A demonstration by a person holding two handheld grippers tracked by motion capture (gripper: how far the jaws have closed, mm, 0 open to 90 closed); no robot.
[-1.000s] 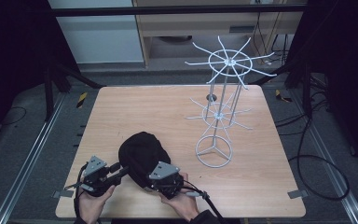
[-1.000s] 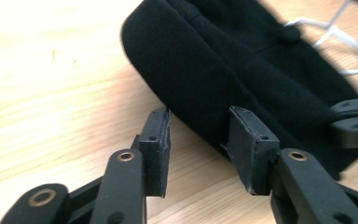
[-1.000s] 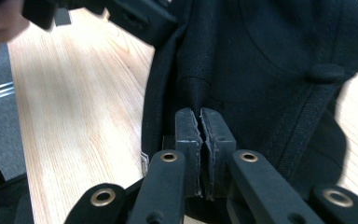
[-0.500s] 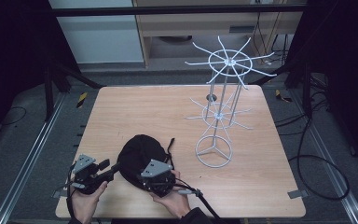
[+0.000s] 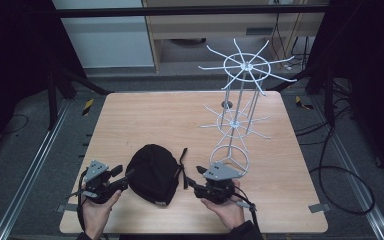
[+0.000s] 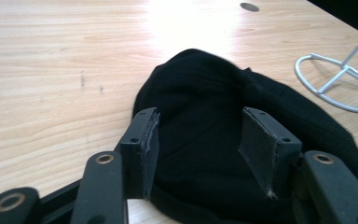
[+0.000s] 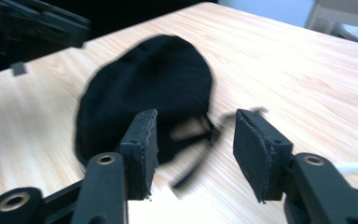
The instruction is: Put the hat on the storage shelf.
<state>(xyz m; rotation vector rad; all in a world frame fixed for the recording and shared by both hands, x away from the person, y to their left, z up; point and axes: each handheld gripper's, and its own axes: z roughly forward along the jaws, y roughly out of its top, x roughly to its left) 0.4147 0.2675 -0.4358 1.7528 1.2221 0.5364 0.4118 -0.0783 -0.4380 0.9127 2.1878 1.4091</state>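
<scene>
Plainly, the black cap (image 5: 152,172) lies flat on the table (image 5: 170,115), close to the near edge and a little left of its middle, crown up, with a thin strap (image 5: 183,167) trailing off the side that faces the wire stand (image 5: 235,125). From the high view the left gripper (image 5: 122,179) sits just beside the cap toward the table's left edge, and the right gripper (image 5: 192,181) just beside it on the other side, each in a hand (image 5: 97,210) coming in from the near edge.

The left gripper view adds what the high view cannot: its jaws stand apart over the cap (image 6: 242,140), the pads clear of the cloth on both sides, so nothing is grasped; they have just been opening. It also shows the stand's round base ring (image 6: 340,84) resting on the wood farther off.

The right gripper view, blurred, looks across the cap (image 7: 144,93) from the opposite side. Its jaws are likewise released and have just been opening, with the loose strap (image 7: 200,154) lying on the table between them, untouched by either pad. The left gripper (image 7: 37,23) shows dark in the upper left corner of that view.

The stand rises near the table's far right corner, with two tiers of spokes.
</scene>
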